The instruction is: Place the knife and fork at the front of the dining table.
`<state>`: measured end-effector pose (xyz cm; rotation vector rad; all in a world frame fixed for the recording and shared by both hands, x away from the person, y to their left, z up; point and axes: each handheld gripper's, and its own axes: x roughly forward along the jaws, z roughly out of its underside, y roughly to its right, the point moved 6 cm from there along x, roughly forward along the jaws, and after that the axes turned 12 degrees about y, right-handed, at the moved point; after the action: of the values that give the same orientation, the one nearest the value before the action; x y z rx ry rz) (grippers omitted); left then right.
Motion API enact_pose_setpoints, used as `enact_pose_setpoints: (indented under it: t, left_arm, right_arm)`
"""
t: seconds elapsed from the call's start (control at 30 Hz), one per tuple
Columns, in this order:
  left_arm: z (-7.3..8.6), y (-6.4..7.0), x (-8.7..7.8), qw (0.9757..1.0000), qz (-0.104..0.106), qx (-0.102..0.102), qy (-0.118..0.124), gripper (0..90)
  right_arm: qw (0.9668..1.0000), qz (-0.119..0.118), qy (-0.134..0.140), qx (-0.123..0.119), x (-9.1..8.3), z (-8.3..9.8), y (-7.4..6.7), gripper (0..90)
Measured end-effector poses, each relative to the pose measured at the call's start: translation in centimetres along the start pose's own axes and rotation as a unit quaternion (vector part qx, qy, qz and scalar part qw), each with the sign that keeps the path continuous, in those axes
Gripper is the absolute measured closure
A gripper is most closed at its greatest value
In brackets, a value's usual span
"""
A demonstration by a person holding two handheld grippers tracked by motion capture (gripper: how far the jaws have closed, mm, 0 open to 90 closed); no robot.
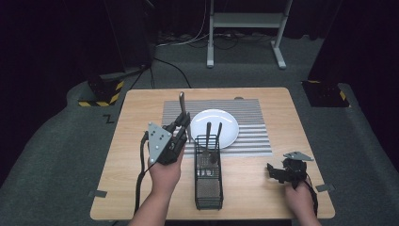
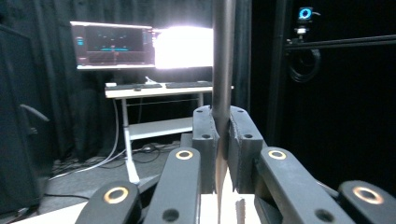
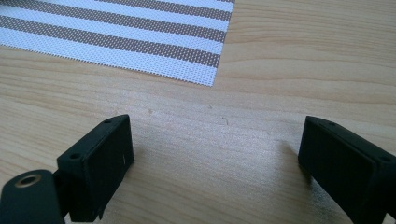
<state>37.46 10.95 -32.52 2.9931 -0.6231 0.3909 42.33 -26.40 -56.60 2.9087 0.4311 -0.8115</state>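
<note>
Above the table (image 1: 263,188), left gripper (image 1: 182,123) clenching utensil handle (image 2: 223,60), head hidden, right gripper (image 3: 215,158) released.

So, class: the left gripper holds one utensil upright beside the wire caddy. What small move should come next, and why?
Probably carry it over the placemat and lay it beside the plate. The left gripper is shut on the utensil, already clear of the caddy.
</note>
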Motion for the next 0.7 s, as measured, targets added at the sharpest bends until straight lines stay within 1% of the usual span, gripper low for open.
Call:
enact_pose_setpoints:
  t: [0.03,0.07,0.1,0.13,0.17,0.2,0.23,0.3,0.33,0.37,0.4,0.43,0.47,0.5,0.53,0.6,0.63,0.67,0.7]
  left_arm:
    - [0.0,0.0,0.0,1.0,0.0,0.0,0.0,82.5]
    - [-0.1,-0.7,-0.1,1.0,-0.007,0.002,-0.001,82.5]
    - [-0.1,-0.7,-0.1,1.0,-0.007,0.002,-0.001,82.5]
    - [0.1,-1.5,-0.2,0.9999,-0.015,0.006,-0.005,82.5]
    - [0.1,-1.5,-0.2,0.9999,-0.015,0.006,-0.005,82.5]
    - [0.3,-1.8,-0.3,0.9998,-0.017,0.006,-0.008,82.5]
    - [0.8,-2.6,-0.4,0.9995,-0.025,0.008,-0.015,82.5]
    - [1.3,-3.3,-0.6,0.9992,-0.033,0.008,-0.019,82.5]
    - [1.3,-3.3,-0.6,0.9992,-0.033,0.008,-0.019,82.5]
    - [1.6,-3.6,-0.6,0.9991,-0.035,0.006,-0.021,82.5]
    - [2.2,-4.2,-0.7,0.9988,-0.04,0.004,-0.027,82.5]
    - [2.2,-4.2,-0.7,0.9988,-0.04,0.004,-0.027,82.5]
    - [2.6,-4.5,-0.7,0.9985,-0.044,0.005,-0.031,82.5]
    - [3.3,-4.9,-0.6,0.9981,-0.048,0.002,-0.038,82.5]
    - [3.3,-4.9,-0.6,0.9981,-0.048,0.002,-0.038,82.5]
    - [4.0,-5.4,-0.5,0.9975,-0.055,0.002,-0.044,82.5]
    - [4.4,-5.7,-0.4,0.9972,-0.057,0.0,-0.048,82.5]
    - [5.2,-6.2,-0.2,0.9967,-0.059,-0.005,-0.056,82.5]
    - [5.5,-6.4,-0.1,0.9963,-0.061,-0.005,-0.061,82.5]
  right_arm:
    - [1.0,0.0,0.0,0.0,0.0,0.0,0.0,9.9]
    - [1.0,0.0,0.0,0.0,0.0,0.0,0.0,9.9]
    - [1.0,0.0,0.0,0.0,0.0,0.0,0.0,9.9]
    - [1.0,0.0,0.0,0.0,0.0,0.0,0.0,9.8]
    - [1.0,0.0,0.0,0.0,0.0,0.0,0.0,9.8]
    - [1.0,0.0,0.0,-0.001,0.0,0.0,0.0,9.8]
    - [1.0,-0.001,0.0,-0.001,0.0,0.0,0.0,9.7]
    - [1.0,-0.001,0.001,-0.002,0.0,0.0,0.0,9.7]
    - [1.0,-0.001,0.001,-0.002,0.0,0.0,0.0,9.7]
    - [1.0,-0.001,0.001,-0.002,0.0,0.0,0.0,9.7]
    - [1.0,-0.001,0.001,-0.002,0.0,0.0,0.0,9.6]
    - [1.0,-0.001,0.001,-0.002,0.0,0.0,0.0,9.6]
    - [1.0,-0.001,0.001,-0.002,0.0,0.0,-0.1,9.5]
    - [1.0,-0.003,0.001,-0.005,0.1,0.0,-0.1,9.2]
    - [1.0,-0.004,0.001,-0.005,0.1,0.0,-0.1,9.1]
    - [1.0,-0.004,0.001,-0.005,0.2,-0.1,-0.1,9.1]
    - [1.0,-0.004,0.001,-0.005,0.2,-0.1,-0.1,9.1]
    - [1.0,-0.004,0.001,-0.004,0.2,0.0,-0.1,9.1]
    - [1.0,-0.004,0.001,-0.003,0.1,0.0,-0.1,9.1]
